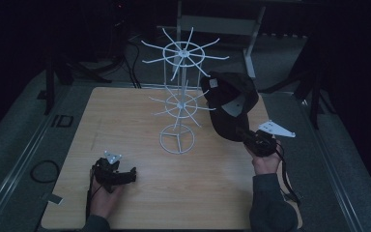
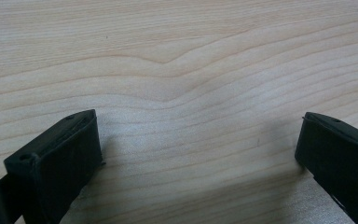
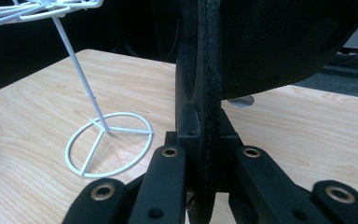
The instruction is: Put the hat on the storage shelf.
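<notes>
My right tongs [image 1: 245, 134] clamp the black cap [image 1: 229, 104] just right of the white rack's [image 1: 183, 53] prongs at centre frame; left tongs [image 1: 125, 175] sit open, lower left.

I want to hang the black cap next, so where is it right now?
In the high view the black cap is held up at the right, clamped by the right tool, just right of the white wire rack and beside its prongs.

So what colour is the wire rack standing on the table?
White; the wire rack shows best in the high view.
</notes>
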`<state>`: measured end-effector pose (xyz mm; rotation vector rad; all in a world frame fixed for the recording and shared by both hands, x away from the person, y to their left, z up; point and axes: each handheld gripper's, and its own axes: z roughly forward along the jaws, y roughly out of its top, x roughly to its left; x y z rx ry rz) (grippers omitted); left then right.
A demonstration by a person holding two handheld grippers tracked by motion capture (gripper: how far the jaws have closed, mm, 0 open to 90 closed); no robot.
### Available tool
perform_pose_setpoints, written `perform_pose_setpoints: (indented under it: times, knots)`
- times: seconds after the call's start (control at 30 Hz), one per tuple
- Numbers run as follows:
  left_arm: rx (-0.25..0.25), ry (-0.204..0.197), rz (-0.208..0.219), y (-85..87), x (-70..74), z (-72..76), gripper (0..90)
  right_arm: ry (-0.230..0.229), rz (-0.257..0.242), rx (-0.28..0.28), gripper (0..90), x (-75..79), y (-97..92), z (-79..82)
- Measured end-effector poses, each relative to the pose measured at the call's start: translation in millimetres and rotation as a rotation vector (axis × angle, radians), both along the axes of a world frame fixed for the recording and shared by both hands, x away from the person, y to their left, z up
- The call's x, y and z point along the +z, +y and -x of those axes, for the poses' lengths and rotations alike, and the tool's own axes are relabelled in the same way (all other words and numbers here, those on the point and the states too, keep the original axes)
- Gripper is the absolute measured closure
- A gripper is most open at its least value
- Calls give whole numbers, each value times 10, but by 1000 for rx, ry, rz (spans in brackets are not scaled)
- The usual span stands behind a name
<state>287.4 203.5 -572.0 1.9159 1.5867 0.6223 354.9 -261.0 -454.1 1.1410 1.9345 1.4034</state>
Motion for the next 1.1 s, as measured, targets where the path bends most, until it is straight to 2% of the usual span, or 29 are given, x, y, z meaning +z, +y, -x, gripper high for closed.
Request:
perform_pose_setpoints:
  times: [1.1]
  knots:
    - [0, 0, 0, 0, 0, 0, 2, -60, 32, 9, 865, 219, 23, -9]
